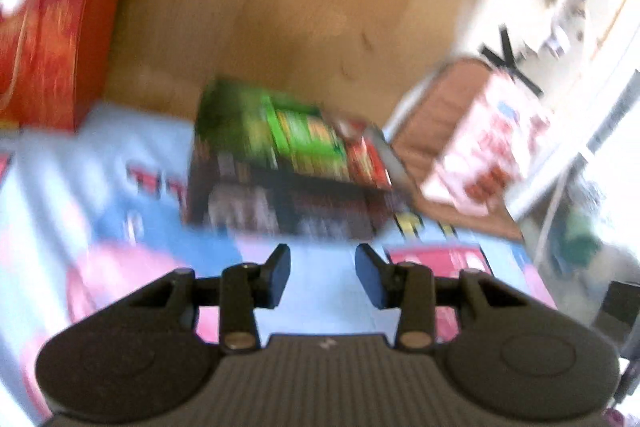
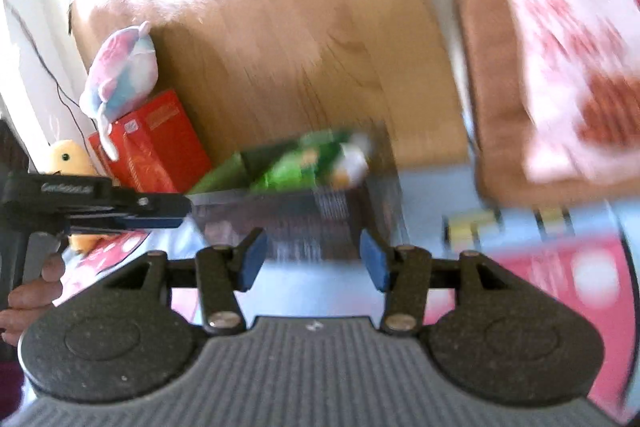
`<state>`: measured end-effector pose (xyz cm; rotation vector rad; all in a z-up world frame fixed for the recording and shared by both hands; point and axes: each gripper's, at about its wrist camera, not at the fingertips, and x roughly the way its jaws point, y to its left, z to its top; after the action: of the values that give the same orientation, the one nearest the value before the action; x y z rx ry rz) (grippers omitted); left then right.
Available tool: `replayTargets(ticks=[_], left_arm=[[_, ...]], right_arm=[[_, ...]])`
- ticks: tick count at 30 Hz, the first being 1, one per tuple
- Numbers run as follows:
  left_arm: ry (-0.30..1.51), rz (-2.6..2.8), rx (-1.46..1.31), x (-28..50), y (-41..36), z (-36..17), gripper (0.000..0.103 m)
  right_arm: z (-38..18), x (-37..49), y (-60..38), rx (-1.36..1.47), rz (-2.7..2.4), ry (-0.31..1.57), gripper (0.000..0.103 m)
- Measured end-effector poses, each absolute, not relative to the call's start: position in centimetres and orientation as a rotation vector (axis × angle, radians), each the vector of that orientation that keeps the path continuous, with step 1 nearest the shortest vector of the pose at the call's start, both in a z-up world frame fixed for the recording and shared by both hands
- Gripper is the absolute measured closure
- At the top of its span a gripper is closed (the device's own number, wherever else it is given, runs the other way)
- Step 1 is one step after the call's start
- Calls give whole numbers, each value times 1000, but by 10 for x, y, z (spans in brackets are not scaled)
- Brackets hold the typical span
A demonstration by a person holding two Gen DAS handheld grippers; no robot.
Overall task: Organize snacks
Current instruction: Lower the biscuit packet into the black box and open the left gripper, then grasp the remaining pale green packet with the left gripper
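Straight ahead on the patterned mat, a dark box (image 1: 288, 179) holds green snack packs (image 2: 316, 163); both the left tool (image 1: 323, 277) and right tool (image 2: 313, 261) gape empty, while a pink-and-white bag (image 1: 486, 151) lies outside, apparently unsorted.

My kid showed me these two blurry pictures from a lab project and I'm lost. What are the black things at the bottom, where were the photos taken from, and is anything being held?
Each black shape is a hand-held two-finger gripper with a fisheye camera looking along its fingers. One picture comes from the left gripper, the other from the right gripper. In the right view you also see the left gripper from the side, with the person's hand on its handle. Both stand open and hold nothing. Ahead, on a light blue printed cloth, sits a dark box of green snack packs. A red box with a plush toy on top stands left; a pink-and-white pack lies right.
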<state>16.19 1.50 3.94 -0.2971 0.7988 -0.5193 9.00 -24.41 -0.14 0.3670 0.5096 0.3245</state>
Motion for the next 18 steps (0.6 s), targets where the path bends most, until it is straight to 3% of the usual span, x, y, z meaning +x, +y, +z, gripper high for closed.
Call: replayTargets(ticks=[7, 14, 17, 18], left_arm=[[906, -594, -330, 116, -3, 2, 66], [917, -615, -282, 97, -26, -5, 59], [935, -619, -292, 96, -34, -15, 63], [927, -618, -281, 94, -36, -16, 69]], right_arm=[[-36, 11, -255, 473, 295, 600, 48], [-39, -20, -223, 351, 316, 590, 44], [-39, -18, -209, 259, 304, 574, 44], [-40, -17, -204, 231, 303, 568, 43]])
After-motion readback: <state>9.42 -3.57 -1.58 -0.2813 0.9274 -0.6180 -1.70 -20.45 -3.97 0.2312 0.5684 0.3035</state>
